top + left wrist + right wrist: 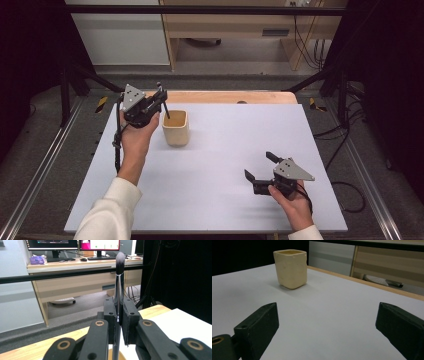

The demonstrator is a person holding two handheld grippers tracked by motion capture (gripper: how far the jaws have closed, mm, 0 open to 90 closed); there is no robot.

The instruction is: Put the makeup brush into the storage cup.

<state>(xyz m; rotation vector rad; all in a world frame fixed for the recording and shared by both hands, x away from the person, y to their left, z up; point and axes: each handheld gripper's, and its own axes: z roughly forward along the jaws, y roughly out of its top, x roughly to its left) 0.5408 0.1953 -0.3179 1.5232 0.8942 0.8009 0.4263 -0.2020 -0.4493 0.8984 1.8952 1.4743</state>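
L gripper [161,100], upper left of high view, jaws clamped on a black brush [119,282]; bristles up in the left gripper view, handle end dips over the cream cup [176,128] just right of it. R gripper [260,167], lower right, jaws wide apart, nothing btwn, well apart from cup on white table [225,150].

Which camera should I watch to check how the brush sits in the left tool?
The left gripper view: the brush stands upright between the closed jaws of the left tool, bristles on top. In the high view the brush is a thin dark stick above the cream cup.
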